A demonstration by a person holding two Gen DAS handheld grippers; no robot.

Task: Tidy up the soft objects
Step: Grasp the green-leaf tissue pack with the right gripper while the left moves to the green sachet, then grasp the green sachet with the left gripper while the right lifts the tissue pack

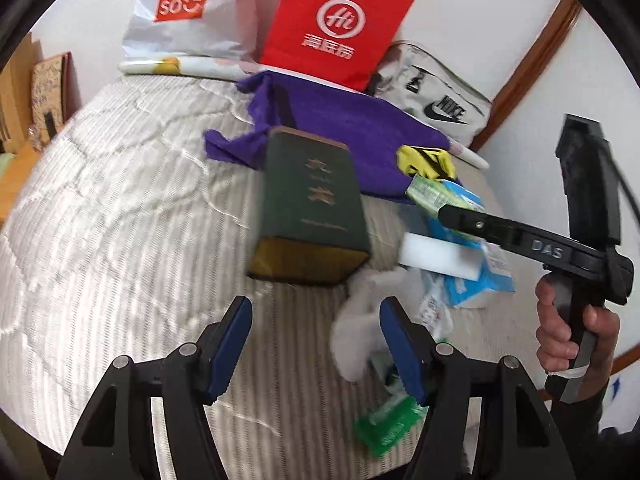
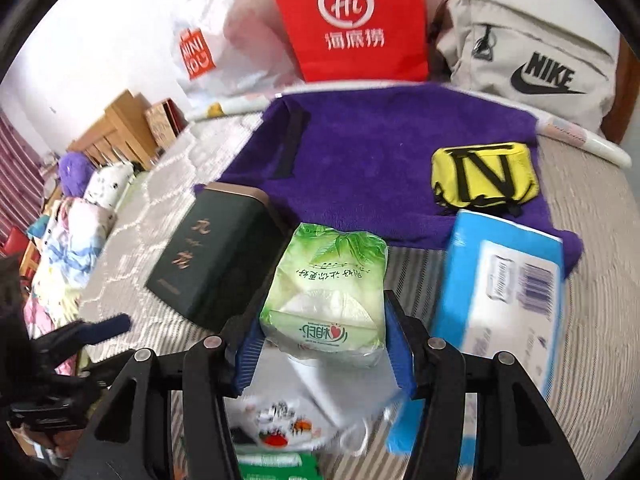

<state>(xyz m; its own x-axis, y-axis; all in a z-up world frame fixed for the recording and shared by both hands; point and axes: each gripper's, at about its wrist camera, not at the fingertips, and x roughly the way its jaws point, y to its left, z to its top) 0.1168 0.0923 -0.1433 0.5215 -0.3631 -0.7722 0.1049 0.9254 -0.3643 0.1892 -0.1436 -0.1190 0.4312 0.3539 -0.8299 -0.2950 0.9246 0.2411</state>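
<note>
On the striped bed cover, my right gripper [image 2: 324, 344] is shut on a green tissue pack [image 2: 326, 300], which also shows in the left wrist view [image 1: 426, 192] at the right gripper's tip. My left gripper [image 1: 316, 348] is open and empty, above the cover in front of a dark green box [image 1: 316, 208]; this box also shows in the right wrist view [image 2: 212, 264]. A purple towel [image 2: 380, 156] lies behind with a yellow pouch [image 2: 484, 176] on it. A blue tissue pack [image 2: 508, 292] lies right. A white sponge block [image 1: 440, 256] and a white fluffy thing [image 1: 360, 332] lie near my left gripper.
A red bag [image 2: 356, 20], a white Miniso bag [image 2: 200, 48] and a grey Nike bag [image 2: 528, 60] stand against the wall. Green packets [image 1: 388, 420] and a printed white packet [image 2: 280, 424] lie at the front. Folded bedding [image 2: 72, 240] and wooden furniture [image 2: 120, 128] are at left.
</note>
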